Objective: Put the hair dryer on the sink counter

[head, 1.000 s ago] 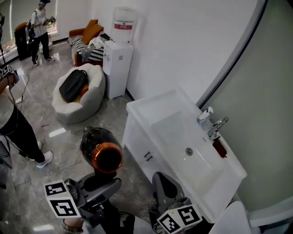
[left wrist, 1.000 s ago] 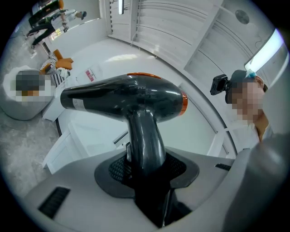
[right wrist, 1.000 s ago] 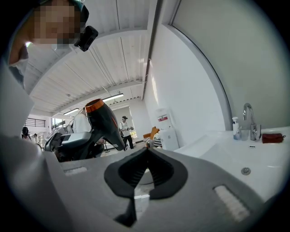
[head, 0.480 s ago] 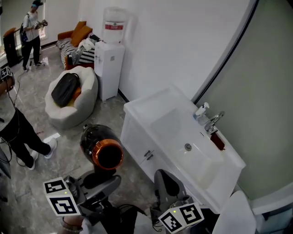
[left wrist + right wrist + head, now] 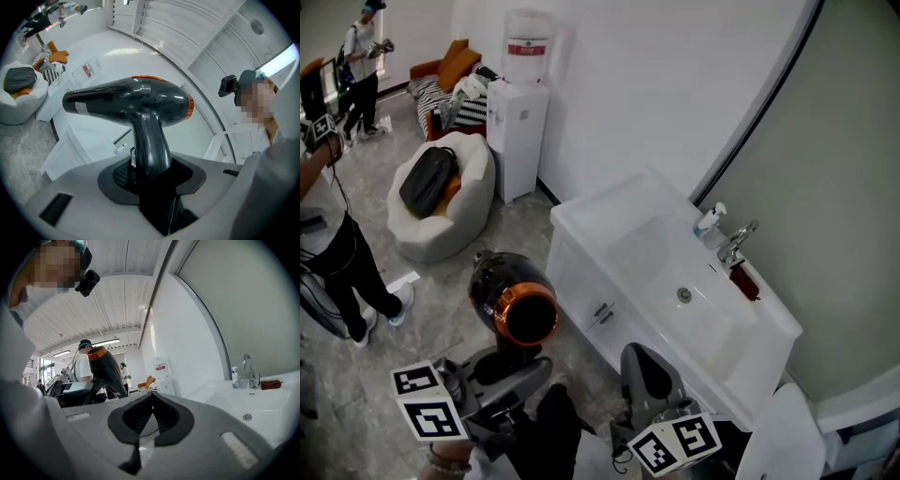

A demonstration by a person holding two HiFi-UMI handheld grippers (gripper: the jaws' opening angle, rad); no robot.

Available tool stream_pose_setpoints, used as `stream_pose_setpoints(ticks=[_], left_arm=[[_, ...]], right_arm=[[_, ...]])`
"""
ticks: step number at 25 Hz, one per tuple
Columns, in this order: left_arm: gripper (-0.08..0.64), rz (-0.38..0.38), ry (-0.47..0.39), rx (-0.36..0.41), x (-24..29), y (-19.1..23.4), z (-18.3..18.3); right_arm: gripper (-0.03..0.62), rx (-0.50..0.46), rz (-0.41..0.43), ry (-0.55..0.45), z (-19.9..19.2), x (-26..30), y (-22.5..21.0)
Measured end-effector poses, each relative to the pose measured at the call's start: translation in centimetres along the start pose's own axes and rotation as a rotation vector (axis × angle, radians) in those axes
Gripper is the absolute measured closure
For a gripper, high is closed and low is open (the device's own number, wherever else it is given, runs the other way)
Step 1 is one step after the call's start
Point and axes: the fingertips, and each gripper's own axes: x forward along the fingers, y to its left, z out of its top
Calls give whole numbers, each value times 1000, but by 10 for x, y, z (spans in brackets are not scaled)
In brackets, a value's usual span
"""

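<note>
While the left gripper [image 5: 508, 367] clamped the hair dryer [image 5: 511, 295] and the right gripper [image 5: 645, 364] sat closed, a black bag [image 5: 427, 180] lay in the upper-left beanbag [image 5: 476, 202]. The hair dryer had barely shifted.

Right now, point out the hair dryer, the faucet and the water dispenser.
hair dryer [image 5: 495, 281]: head view, on its black barrel.
faucet [image 5: 737, 246]: head view, on the chrome spout.
water dispenser [image 5: 517, 141]: head view, on its white cabinet.

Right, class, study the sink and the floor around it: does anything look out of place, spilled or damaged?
Nothing spilled or broken. Only the hair dryer is out of place: the left gripper holds it by its handle over the floor, beside the sink counter, not on it.
</note>
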Motion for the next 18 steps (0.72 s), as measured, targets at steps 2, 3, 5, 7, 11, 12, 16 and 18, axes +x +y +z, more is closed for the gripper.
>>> stream_pose_setpoints(ticks=[2, 3, 5, 7, 11, 12, 16, 18], left_arm=[[393, 2, 6, 3, 2, 4, 0], [393, 4, 9, 4, 4, 6, 1], [393, 5, 14, 4, 8, 12, 1], [393, 3, 13, 5, 10, 20, -1], [393, 5, 11, 7, 15, 39, -2], [393, 9, 15, 4, 25, 41, 4], [393, 22, 31, -2, 61, 52, 23], [393, 24, 37, -5, 74, 61, 27]], right_arm=[[594, -4, -2, -1, -1, 4, -1], [595, -4, -3, -1, -2, 7, -3], [594, -1, -5, -1, -3, 12, -9], [594, -3, -1, -1, -9, 19, -11], [594, -9, 10, 0, -19, 35, -16], [594, -3, 12, 2, -13, 42, -23], [595, 15, 11, 12, 4, 68, -51], [594, 17, 8, 17, 5, 79, -62]])
